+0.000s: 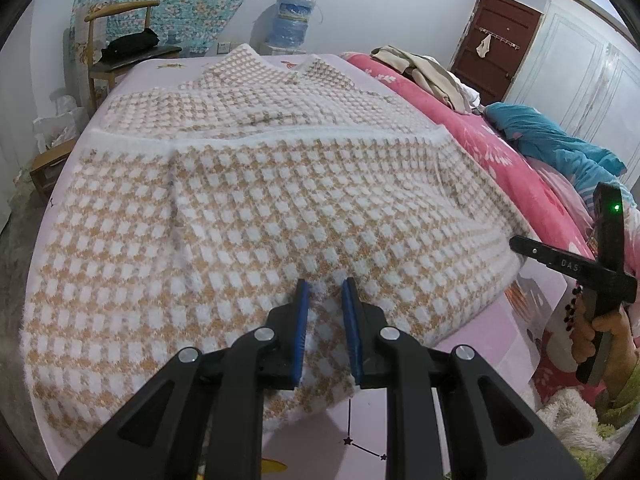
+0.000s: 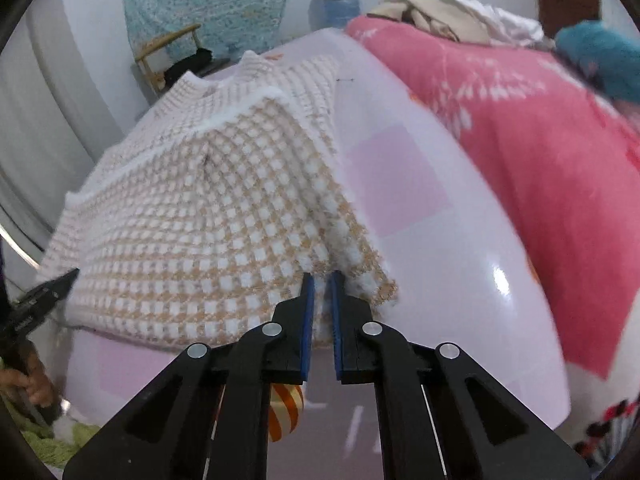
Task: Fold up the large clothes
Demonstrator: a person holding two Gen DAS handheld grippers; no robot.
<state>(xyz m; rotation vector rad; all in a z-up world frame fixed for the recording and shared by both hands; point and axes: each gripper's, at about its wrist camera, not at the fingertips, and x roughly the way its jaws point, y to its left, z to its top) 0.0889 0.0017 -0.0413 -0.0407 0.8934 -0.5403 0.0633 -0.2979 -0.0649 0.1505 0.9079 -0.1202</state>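
With the fluffy tan-and-white checked knit sweater (image 1: 256, 216) spread on the pale pink bedsheet (image 2: 420, 208), the left gripper (image 1: 325, 320) and right gripper (image 2: 321, 304) each pinch only its near hem, so that thick pile could slip free when lifted.

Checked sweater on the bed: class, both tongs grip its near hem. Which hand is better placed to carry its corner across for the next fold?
Probably the right. The right tongs pinch the checked sweater at its loose outer corner, with bare sheet beside it. The left tongs grip mid-hem, suited to anchoring.
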